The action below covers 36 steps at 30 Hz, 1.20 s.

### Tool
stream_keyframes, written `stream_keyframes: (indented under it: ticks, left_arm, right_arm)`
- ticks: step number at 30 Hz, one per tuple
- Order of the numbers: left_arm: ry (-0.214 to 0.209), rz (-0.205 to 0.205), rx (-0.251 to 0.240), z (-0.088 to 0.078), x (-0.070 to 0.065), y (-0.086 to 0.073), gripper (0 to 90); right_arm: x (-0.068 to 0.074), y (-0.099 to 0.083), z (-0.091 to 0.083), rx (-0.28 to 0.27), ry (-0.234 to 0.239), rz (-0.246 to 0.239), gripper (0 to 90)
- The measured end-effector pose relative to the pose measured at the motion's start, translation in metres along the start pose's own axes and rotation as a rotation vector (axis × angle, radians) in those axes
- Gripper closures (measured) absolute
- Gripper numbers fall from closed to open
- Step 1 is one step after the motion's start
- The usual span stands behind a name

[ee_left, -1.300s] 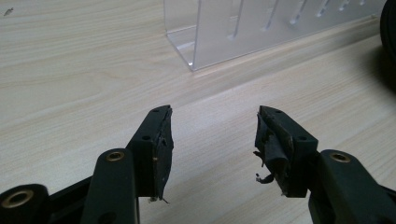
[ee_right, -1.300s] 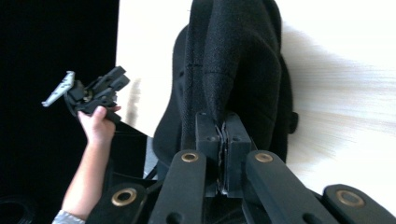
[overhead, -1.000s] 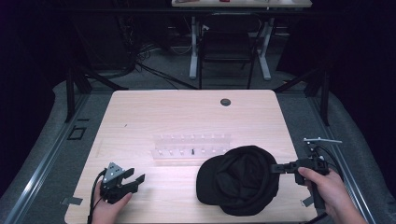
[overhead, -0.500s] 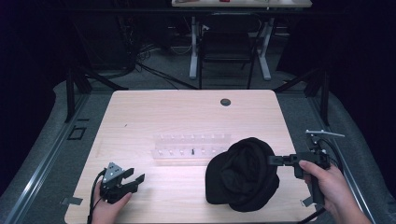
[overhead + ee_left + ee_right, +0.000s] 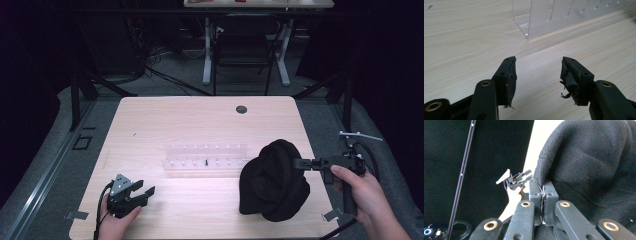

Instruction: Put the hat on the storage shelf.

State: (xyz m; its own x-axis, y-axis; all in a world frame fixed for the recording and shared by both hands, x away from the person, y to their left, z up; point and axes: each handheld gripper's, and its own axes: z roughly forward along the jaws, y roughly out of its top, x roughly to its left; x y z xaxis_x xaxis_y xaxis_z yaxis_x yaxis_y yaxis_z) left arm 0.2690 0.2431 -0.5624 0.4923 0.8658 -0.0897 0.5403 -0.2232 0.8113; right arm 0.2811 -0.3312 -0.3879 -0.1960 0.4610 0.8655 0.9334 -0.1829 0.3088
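At lower right of the high view, the right gripper (image 5: 300, 163) clamps the black cap (image 5: 274, 181); its own view shows the pinched edge, while the left gripper (image 5: 537, 75) has jaws apart over bare desk (image 5: 461, 37).

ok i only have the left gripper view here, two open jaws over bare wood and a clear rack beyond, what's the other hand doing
Observer: The right hand-held gripper is shut on the edge of a black cap, near the table's right side.
Operator: is the cap flat on the table
Observer: No, its gripped edge is raised and the rest hangs down to the wooden table.
Operator: how close is it to the rack
Observer: In the high view it sits just right of the clear rack, overlapping that end.
Operator: and my gripper
Observer: The left hand-held gripper sits at the near left of the table, jaws open and empty.
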Motion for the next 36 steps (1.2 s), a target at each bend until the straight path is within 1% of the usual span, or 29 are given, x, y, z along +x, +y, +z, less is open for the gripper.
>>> stream_keyframes:
  ticks: [5,6,9,12,13,19,23,25,29,30,31,36]
  left_arm:
    - [0.000,0.000,0.001,0.000,0.000,0.000,46.4]
    - [0.001,0.000,0.000,0.000,0.000,0.000,46.4]
    - [0.000,-0.002,-0.001,0.000,0.000,0.000,46.4]
    - [0.000,-0.001,0.000,0.000,0.000,0.000,46.4]
    - [0.000,-0.002,0.000,0.000,0.000,0.000,46.4]
    - [0.000,0.000,0.001,0.000,0.000,0.000,46.4]
    - [0.000,0.000,0.000,0.000,0.000,0.000,46.4]
    - [-0.001,0.001,0.002,0.000,0.000,0.000,46.4]
    - [0.001,0.001,0.006,-0.001,0.000,0.000,46.2]
    - [0.003,0.000,0.003,0.000,0.000,0.000,46.2]
    - [-0.001,-0.002,-0.002,0.000,0.000,0.000,46.2]
    - [-0.002,-0.002,-0.001,0.000,0.000,0.000,46.2]
  right_arm:
    - [0.005,0.003,-0.007,-0.015,0.008,-0.006,88.5]
    - [0.007,0.004,-0.011,-0.027,0.012,-0.008,88.5]
    - [0.010,0.005,-0.015,-0.050,0.019,-0.001,88.5]
    - [0.011,0.007,-0.019,-0.050,0.025,-0.009,88.5]
    - [0.012,0.007,-0.020,-0.067,0.031,-0.002,88.5]
    - [0.014,0.010,-0.020,-0.070,0.039,-0.007,88.5]
    - [0.019,0.014,-0.018,-0.068,0.048,-0.022,88.5]
    - [0.024,0.015,-0.017,-0.081,0.057,-0.014,88.5]
    - [0.032,0.020,-0.018,-0.083,0.060,-0.035,88.5]
    - [0.034,0.021,-0.018,-0.079,0.054,-0.042,88.5]
    - [0.037,0.022,-0.017,-0.089,0.059,-0.040,88.5]
    - [0.047,0.029,-0.016,-0.091,0.073,-0.056,88.5]
